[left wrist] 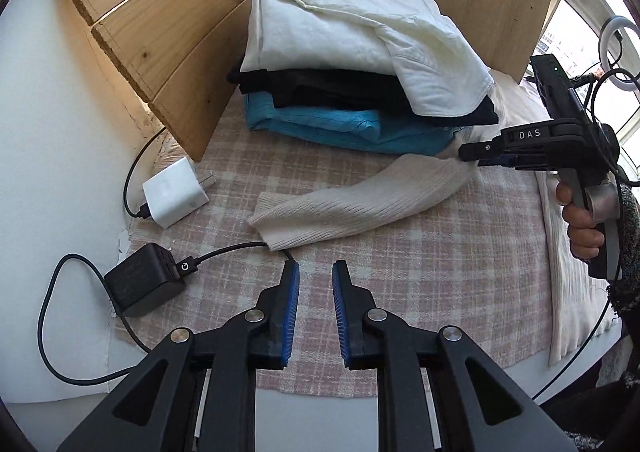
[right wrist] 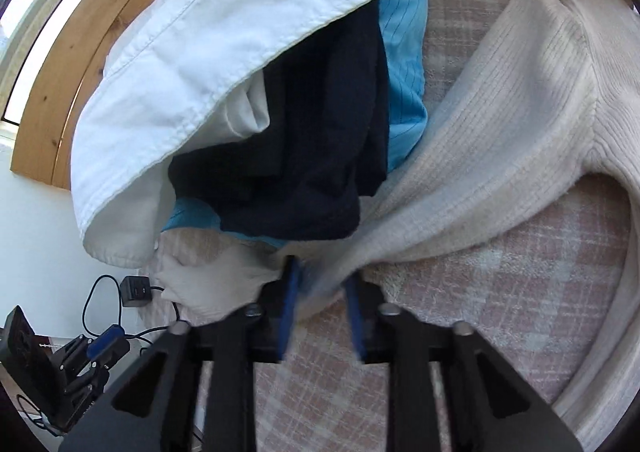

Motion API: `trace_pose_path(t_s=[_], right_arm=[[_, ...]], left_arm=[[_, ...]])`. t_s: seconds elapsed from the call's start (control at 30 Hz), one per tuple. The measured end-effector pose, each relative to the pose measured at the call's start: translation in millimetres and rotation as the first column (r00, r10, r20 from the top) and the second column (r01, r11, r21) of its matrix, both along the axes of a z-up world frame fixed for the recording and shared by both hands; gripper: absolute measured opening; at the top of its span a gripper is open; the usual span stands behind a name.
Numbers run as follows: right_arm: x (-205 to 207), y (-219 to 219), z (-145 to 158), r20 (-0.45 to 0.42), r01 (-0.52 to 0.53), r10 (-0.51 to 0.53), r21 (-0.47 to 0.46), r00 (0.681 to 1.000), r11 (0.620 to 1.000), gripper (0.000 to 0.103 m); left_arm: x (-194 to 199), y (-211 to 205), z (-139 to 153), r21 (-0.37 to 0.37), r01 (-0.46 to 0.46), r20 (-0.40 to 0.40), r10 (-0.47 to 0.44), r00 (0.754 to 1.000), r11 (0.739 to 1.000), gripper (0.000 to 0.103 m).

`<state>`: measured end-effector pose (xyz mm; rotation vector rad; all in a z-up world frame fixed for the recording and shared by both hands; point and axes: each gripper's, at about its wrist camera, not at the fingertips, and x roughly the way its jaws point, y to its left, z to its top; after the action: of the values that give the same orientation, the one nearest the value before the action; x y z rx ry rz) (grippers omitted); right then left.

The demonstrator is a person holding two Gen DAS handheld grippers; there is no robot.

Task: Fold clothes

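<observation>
Cream ribbed sweater [left wrist: 360,203]: lies spread on the pink checked cloth [left wrist: 400,272]; one sleeve stretches toward the left, its cuff resting over a black cable [left wrist: 228,252].
Folded stack: a white shirt [left wrist: 340,31] on top, a black garment [left wrist: 340,89] under it, a blue garment [left wrist: 340,127] at the bottom, all at the far side of the cloth, against wooden boards [left wrist: 168,51].
Right hand-held gripper [right wrist: 320,304]: its blue pads are closed on a fold of the cream ribbed sweater [right wrist: 480,155] where the sleeve meets the body, just beside the stack; the fabric is pulled taut between the fingers. In the left wrist view it [left wrist: 466,151] reaches in from the right, held by the person's hand [left wrist: 580,219].
Left hand-held gripper [left wrist: 316,272]: fingers parted, holding nothing, above the checked cloth near the sleeve cuff but apart from it.
White charger [left wrist: 176,191]: at the left edge of the cloth, beside the boards.
Black adapter [left wrist: 144,284]: near the white charger, closer to the camera, with the cable plugged in.
Desk [left wrist: 60,171]: white, carrying the cloth and the chargers.
</observation>
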<state>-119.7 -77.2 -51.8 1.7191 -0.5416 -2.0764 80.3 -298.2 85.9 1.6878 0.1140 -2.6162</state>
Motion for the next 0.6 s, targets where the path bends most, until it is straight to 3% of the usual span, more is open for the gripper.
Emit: trace_pose_path(t_s=[0.13,0.23,0.3,0.43,0.6], right_arm=[[14,29,21,0.050,-0.023,0.028,-0.106,0.998,0.994,0.008],[27,65,47,0.033,-0.024,0.030,-0.167,0.999,0.986,0.008],[27,80,52,0.016,-0.030,0.032,-0.144,0.999,0.989,0.009],[18,91,36,0.012,-0.015,0.015,0.036,1.000,0.999,0.011],[15,103,24,0.010,0.006,-0.007,0.076,1.000,0.997,0.010]], left_arm=[[10,4,5,0.004,0.039,0.000,-0.039,0.999,0.999,0.017],[15,14,4,0.008,0.089,0.001,-0.089,0.996,0.996,0.028],[13,27,-2,0.032,0.143,0.012,-0.143,0.990,0.989,0.028],[-10,56,-25,0.004,0.234,0.039,-0.234,0.971,0.972,0.028],[-48,76,-51,-0.076,0.355,0.072,-0.350,0.934,0.932,0.028]])
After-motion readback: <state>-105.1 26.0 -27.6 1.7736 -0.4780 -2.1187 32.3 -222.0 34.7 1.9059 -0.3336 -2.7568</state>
